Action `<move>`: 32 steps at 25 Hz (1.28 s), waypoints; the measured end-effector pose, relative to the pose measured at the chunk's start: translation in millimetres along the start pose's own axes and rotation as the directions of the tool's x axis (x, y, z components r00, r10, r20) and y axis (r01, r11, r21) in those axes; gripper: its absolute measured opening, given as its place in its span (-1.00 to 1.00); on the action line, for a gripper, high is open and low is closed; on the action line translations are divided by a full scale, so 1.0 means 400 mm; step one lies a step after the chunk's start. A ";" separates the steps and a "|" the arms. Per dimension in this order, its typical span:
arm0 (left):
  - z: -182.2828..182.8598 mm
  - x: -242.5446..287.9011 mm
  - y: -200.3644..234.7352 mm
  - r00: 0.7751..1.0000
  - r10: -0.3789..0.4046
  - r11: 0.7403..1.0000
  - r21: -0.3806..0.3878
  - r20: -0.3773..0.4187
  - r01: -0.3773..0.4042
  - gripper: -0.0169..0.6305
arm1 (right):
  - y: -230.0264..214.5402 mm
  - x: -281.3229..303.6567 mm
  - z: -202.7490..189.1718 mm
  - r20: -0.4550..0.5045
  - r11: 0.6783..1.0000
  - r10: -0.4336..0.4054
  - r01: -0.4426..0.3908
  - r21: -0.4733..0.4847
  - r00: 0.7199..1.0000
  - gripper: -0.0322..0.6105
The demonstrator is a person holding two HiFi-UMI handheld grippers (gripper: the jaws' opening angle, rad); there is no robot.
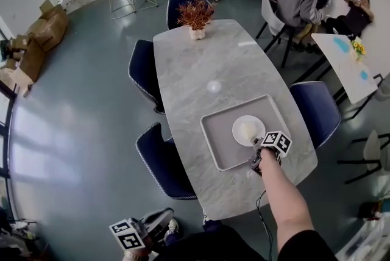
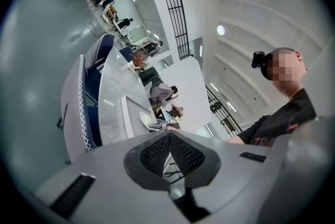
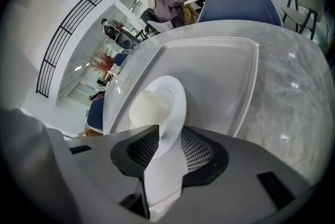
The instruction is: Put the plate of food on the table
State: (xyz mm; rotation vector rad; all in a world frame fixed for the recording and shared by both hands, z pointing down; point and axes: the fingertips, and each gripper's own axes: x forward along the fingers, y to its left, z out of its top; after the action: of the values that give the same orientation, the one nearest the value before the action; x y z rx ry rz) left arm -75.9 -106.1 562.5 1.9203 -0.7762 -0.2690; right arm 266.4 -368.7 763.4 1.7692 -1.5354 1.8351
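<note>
The plate (image 1: 238, 132) with its pale piece of food (image 1: 248, 129) lies flat in the grey tray (image 1: 222, 147), and the tray rests on the marble bench (image 1: 207, 58) near the person's end; so the food is carried by the bench already, but only by way of the tray, not on the bare stone.

The right gripper (image 3: 168, 131) reaches in over the near corner of the tray; its jaws stand partly apart with the near rim of the plate between them, and as far as its own view shows the pads are not clamped on the rim. The plate does not look lifted or tilted off the tray.

The left gripper (image 2: 168, 136) hangs low beside the person, well apart from the bench; its jaws are together with nothing in them, so it has no share in the work at this point.

My reading: if the plate is meant for the bare marble, the main step is not yet done, since a firm hold on the rim, a lift clear of the tray's raised edge and a set-down on the open stone all remain; if the tray counts as the bench, only drawing the right gripper away is left. The pictures alone do not settle which.
</note>
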 end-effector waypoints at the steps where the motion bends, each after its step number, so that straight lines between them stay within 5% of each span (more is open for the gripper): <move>1: 0.000 -0.002 0.000 1.000 -0.002 1.000 0.000 -0.001 0.002 -0.93 | -0.003 -0.003 -0.001 0.010 1.000 -0.008 0.008 0.000 1.000 -0.52; 3: 0.000 -0.007 -0.001 1.000 -0.004 1.000 0.000 -0.001 0.004 -0.93 | -0.013 -0.011 -0.005 0.022 1.000 -0.030 0.030 0.003 0.999 -0.37; 9: -0.003 -0.022 -0.007 1.000 -0.013 1.000 0.003 -0.005 0.013 -0.93 | -0.015 -0.046 -0.001 0.076 1.000 -0.025 0.026 -0.009 0.997 -0.38; 12: -0.005 -0.031 -0.009 1.000 -0.022 1.000 0.008 -0.018 0.022 -0.93 | 0.016 -0.069 -0.014 0.099 0.999 0.043 -0.041 -0.028 0.994 -0.44; 14: -0.007 -0.031 -0.010 0.999 -0.033 0.999 0.013 -0.035 0.034 -0.93 | 0.045 -0.090 -0.024 0.125 0.994 0.106 -0.099 -0.055 0.986 -0.87; 19: -0.009 -0.013 -0.030 0.991 -0.077 0.996 0.043 -0.108 0.082 -0.93 | 0.127 -0.189 -0.072 0.165 0.940 0.340 -0.331 -0.083 0.926 -0.87; 25: -0.009 -0.019 -0.054 0.963 -0.160 0.981 0.074 -0.216 0.179 -0.93 | 0.200 -0.362 -0.259 0.149 0.871 0.483 -0.455 -0.186 0.863 -0.87; 32: -0.020 -0.068 -0.105 0.896 -0.278 0.940 0.095 -0.347 0.328 -0.93 | 0.260 -0.578 -0.565 0.185 0.819 0.570 -0.533 -0.215 0.801 -0.87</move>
State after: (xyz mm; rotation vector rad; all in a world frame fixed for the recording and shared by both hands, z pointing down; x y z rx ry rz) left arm -76.1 -71.1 525.7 2.1586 -0.2769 -0.0736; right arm 112.8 -134.1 572.1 1.6287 -2.4351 1.6820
